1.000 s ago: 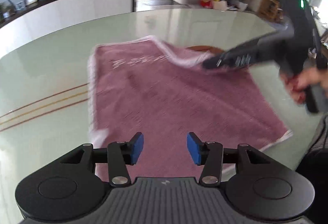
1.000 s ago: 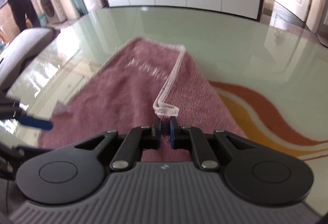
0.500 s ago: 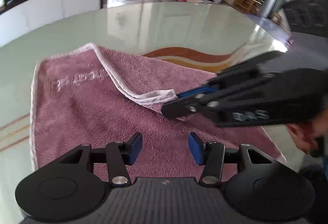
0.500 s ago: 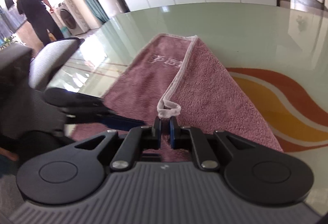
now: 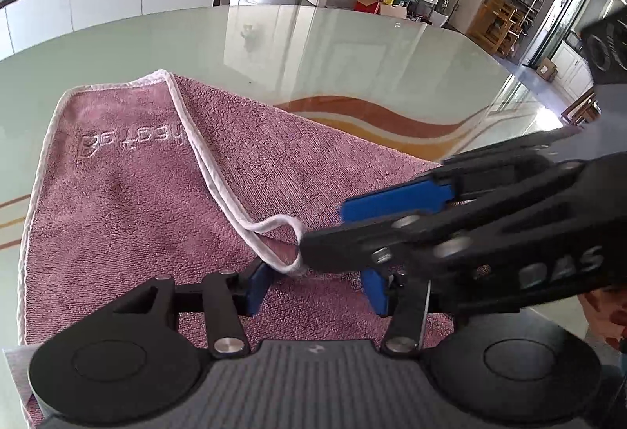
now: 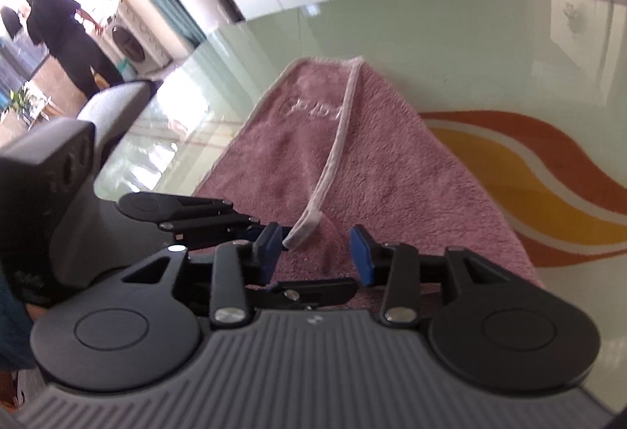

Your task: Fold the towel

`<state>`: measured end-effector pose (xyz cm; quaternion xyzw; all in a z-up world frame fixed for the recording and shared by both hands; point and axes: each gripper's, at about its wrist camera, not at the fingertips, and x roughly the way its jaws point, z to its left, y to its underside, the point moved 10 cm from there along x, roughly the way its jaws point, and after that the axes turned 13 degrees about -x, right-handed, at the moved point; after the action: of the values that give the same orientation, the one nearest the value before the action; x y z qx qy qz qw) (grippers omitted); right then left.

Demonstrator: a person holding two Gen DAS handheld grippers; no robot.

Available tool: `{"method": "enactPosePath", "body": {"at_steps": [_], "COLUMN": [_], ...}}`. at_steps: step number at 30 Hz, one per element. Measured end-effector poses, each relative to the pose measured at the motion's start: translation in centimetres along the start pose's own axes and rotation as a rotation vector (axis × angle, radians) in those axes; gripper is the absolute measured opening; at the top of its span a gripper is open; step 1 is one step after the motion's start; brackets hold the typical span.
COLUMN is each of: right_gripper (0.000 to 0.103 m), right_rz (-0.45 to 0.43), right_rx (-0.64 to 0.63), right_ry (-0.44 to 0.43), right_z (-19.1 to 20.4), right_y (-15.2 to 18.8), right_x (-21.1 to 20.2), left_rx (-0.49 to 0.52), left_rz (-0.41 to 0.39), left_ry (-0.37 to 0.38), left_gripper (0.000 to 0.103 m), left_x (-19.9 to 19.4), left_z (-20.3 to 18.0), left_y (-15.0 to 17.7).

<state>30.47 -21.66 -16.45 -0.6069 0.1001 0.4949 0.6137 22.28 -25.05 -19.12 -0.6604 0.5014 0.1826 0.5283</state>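
The right gripper (image 6: 315, 252) has just been opening, letting go of the white-hemmed corner (image 6: 301, 235) now lying loose between its parted jaws. The left gripper (image 5: 313, 289) is hovering half-open just beside that corner. The pink towel (image 5: 129, 201) is lying folded over on the glass table (image 5: 313, 48).

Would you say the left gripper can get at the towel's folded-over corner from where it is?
Probably yes: the left gripper is open with the corner just ahead of it. The right gripper, just opened off the corner, crowds in beside it.
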Motion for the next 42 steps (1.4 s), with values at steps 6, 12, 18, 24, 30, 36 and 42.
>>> {"method": "enactPosePath", "body": {"at_steps": [6, 12, 18, 24, 30, 36, 42], "right_gripper": [0.039, 0.038, 0.039, 0.044, 0.044, 0.046, 0.051], "right_rz": [0.022, 0.05, 0.09, 0.076, 0.071, 0.078, 0.137], "right_rx": [-0.075, -0.106, -0.087, -0.087, -0.062, -0.048, -0.059], "right_ry": [0.231, 0.269, 0.247, 0.238, 0.232, 0.189, 0.218], "right_z": [-2.3, -2.2, -2.3, -2.0, -2.0, -0.5, 0.0], "right_y": [2.6, 5.2, 7.0, 7.2, 7.7, 8.6, 10.6], "right_x": [-1.8, -2.3, -1.2, -1.6, -2.1, -4.2, -4.1], "left_rx": [-0.026, -0.059, -0.112, -0.131, -0.119, -0.088, -0.102], "left_rz": [0.012, 0.022, 0.028, 0.022, 0.005, -0.015, -0.029], "left_ry": [0.01, 0.003, -0.016, -0.06, -0.053, -0.053, -0.059], "left_gripper": [0.056, 0.061, 0.061, 0.034, 0.015, 0.013, 0.01], "left_x": [-1.1, -1.3, -1.0, -0.6, -1.2, -3.2, -7.0], "left_z": [0.7, 0.9, 1.2, 1.4, 1.5, 1.8, 3.8], "left_y": [0.4, 0.2, -0.4, -0.7, -0.4, -0.6, -0.8]}}
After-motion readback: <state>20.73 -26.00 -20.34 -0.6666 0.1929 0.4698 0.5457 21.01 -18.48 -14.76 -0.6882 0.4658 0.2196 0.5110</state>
